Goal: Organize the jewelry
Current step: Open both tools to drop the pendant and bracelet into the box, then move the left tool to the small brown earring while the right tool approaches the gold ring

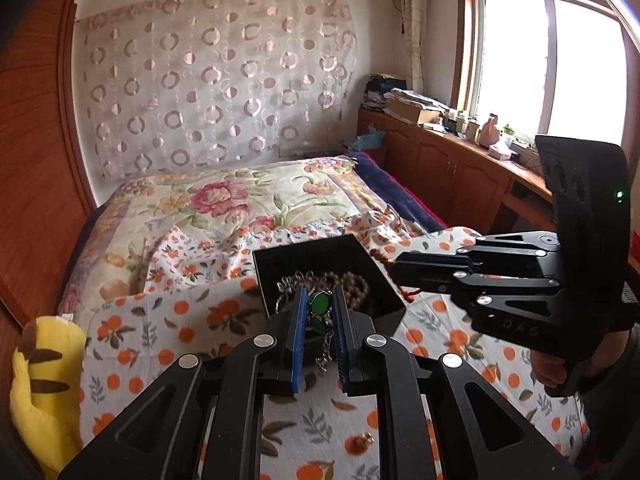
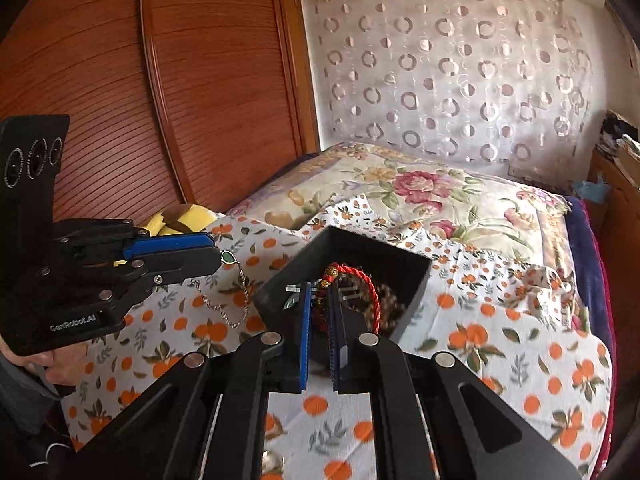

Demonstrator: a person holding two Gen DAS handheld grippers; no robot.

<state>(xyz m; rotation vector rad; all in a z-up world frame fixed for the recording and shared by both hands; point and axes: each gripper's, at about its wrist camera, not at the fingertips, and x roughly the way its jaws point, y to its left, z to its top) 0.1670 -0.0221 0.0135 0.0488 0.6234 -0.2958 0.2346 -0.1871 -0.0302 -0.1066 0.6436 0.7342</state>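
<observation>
A black open box (image 1: 384,280) sits on the orange-print sheet and holds several bead strings and chains; it also shows in the right wrist view (image 2: 416,276). My left gripper (image 1: 321,300) is shut on a silver chain with green stones (image 1: 320,304), held at the box's near rim; from the right wrist view the gripper (image 2: 218,258) shows a green stone (image 2: 228,257) at its tips and the chain (image 2: 236,304) hanging. My right gripper (image 2: 319,288) is shut on a red cord bracelet (image 2: 370,286) over the box; it also shows in the left wrist view (image 1: 394,270).
A small gold-and-amber piece (image 1: 360,442) lies on the sheet near me. A yellow plush toy (image 1: 44,396) lies at the bed's left edge by the wooden wardrobe (image 2: 120,80). A floral quilt (image 1: 224,204) covers the far bed. Cluttered wooden cabinets (image 1: 460,160) run under the window.
</observation>
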